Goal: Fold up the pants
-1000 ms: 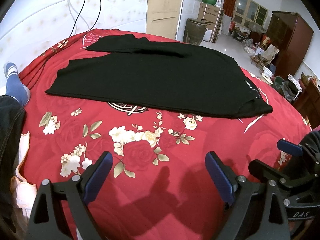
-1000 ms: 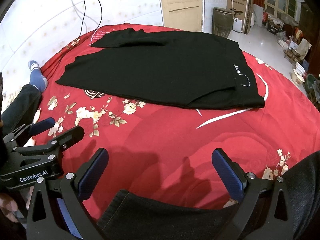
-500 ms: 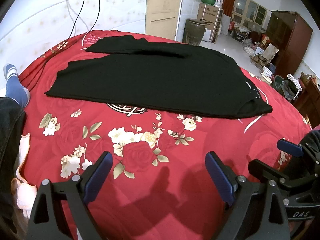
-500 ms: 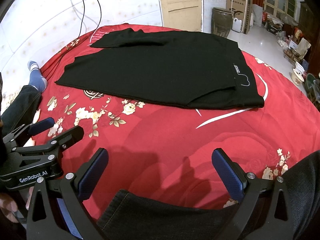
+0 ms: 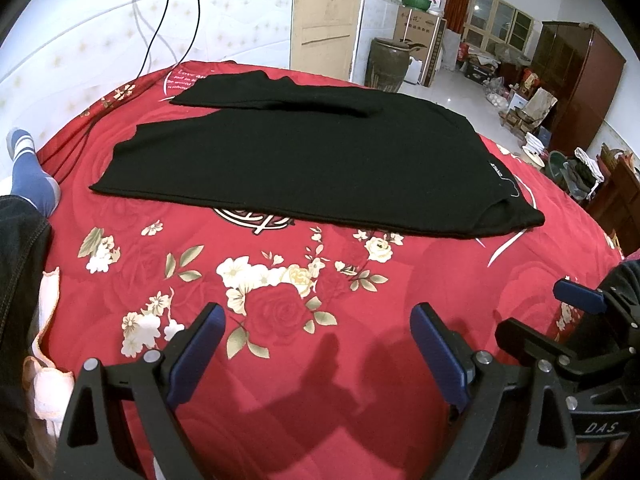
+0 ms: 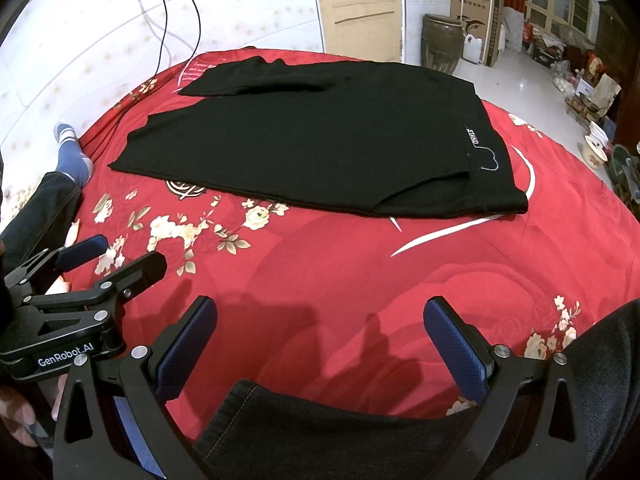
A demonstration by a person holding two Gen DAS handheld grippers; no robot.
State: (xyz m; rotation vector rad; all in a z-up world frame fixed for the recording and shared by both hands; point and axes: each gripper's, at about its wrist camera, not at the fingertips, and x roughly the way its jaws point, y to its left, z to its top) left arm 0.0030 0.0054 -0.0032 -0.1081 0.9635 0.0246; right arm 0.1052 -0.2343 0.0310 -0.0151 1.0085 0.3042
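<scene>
While both tools (image 5: 316,344) (image 6: 320,334) gape empty, only the right view shows the pants' (image 6: 320,136) pocket slit.

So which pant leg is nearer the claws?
The wide leg, lying flat toward the claws; the other leg lies beyond it, by the wall.

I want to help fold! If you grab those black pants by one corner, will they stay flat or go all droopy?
Probably droopy: the black pants lie limp and flat on the red quilt, like soft knit. Likely light, being thin. They may drag rather than slide, cloth on cloth.
</scene>
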